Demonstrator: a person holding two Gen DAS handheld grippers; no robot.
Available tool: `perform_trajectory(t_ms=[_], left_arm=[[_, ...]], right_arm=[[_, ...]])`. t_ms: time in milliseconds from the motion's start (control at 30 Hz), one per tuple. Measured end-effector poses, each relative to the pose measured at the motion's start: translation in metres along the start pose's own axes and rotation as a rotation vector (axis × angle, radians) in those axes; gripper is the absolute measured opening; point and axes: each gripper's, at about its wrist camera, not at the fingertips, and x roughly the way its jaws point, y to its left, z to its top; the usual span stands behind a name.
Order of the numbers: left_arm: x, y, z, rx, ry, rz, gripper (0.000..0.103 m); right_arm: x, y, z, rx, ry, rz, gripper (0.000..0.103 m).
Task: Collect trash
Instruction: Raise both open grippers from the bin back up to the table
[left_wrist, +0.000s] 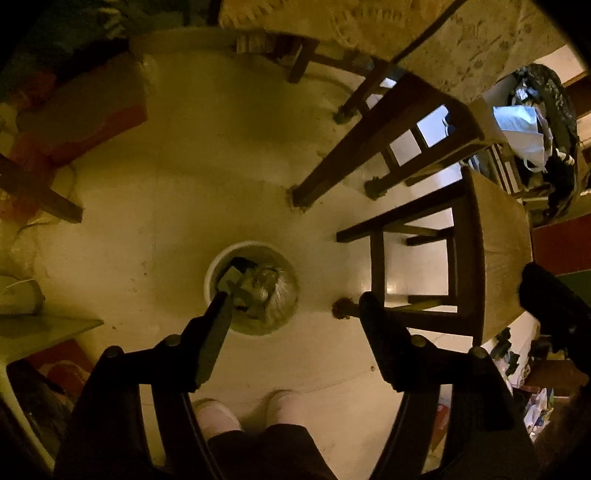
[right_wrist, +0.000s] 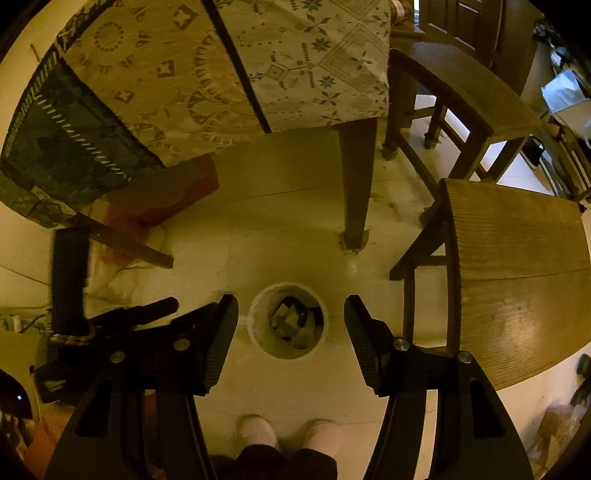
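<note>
From the left wrist view, the left hand-held gripper points steeply down at the pale floor, its jaws standing wide with nothing pressed between them. A small flat grey scrap of trash shows at the tip of the left finger, over the rim of the bin; whether it touches the finger I cannot tell, and its long axis is too unclear to call. The round white waste bin stands upright on the floor just below, mouth open to the camera, lined with a clear plastic bag and holding crumpled grey and dark wrappers. A dark wooden chair stands to the right, and the person's pale slippers show at the bottom.

From the right wrist view, the right hand-held gripper also points down, jaws moderately apart and empty, the same bin framed between its fingers. Inside lie crumpled grey and black scraps. A table with a patterned cloth stands beyond, one leg near the bin.
</note>
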Motion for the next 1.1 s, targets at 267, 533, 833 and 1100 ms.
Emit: perform_trajectory(t_ms=[267,533,833,1100], left_arm=[[-0.037,-0.012,-0.005,0.06,-0.061,0.085,0.07],[-0.144,-0.022,-0.004,0.075,-0.165,0.11,0.07],[-0.291,-0.042,-0.008,0.095,-0.358,0.105,0.07],[-0.426,-0.061,-0.028,0.148,-0.56,0.092,0.07]], right_arm=[[-0.019,0.005,0.003,-0.015,0.0,-0.001,0.056],[-0.086,0.038,0.017,-0.052,-0.056,0.017,0.056],[-0.197,0.086,0.031,-0.106,-0.19,0.028,0.056],[-0.298,0.122,0.037,-0.138,-0.349,0.015,0.056]])
